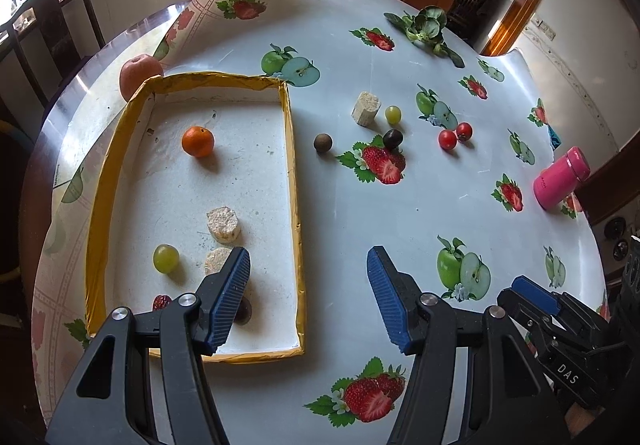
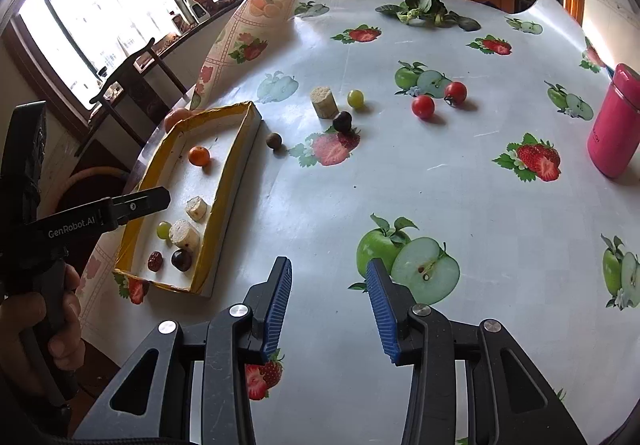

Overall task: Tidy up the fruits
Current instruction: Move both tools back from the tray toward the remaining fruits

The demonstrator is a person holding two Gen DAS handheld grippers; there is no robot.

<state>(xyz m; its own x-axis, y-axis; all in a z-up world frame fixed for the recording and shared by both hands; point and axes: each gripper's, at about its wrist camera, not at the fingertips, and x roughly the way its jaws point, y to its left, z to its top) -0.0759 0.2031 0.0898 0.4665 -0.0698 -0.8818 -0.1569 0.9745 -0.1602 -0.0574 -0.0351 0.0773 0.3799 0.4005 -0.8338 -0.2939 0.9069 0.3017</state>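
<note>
- The left tool (image 1: 308, 281) hangs above the near end of the tray (image 1: 294, 173), its jaws spread wide and nothing between them.
- The right tool (image 2: 328, 285) hovers over bare tabletop (image 2: 480, 205) beside the tray, its jaws apart with a narrower gap, also empty.
- Already in the tray lie an orange (image 1: 197, 141), a green grape (image 1: 165, 258), two pale cut pieces (image 1: 223, 224), a red date (image 2: 155, 261) and a dark round fruit (image 2: 181, 259).
- Still out on the tabletop, well apart from both tools, are a brown ball fruit (image 1: 323, 143), a dark grape (image 1: 392, 138), a second green grape (image 1: 393, 114), a third pale piece (image 1: 365, 108) and two cherry tomatoes (image 1: 455, 136). An apple (image 1: 138, 75) sits just behind the far corner of the tray.
- The grapes and tomatoes are probably light, smooth and soft. They roll easily and a hard squeeze may split the skin, so a gentle pinch across the middle seems best.
- The brown fruit looks firmer, but it is round too and may slip sideways if the pads do not close on its widest part.
- The pale piece stands like a short cylinder. Its rough sides should give good grip, though it may crumble.
- The apple is heavier and wide, so it likely needs fully spread jaws.
</note>
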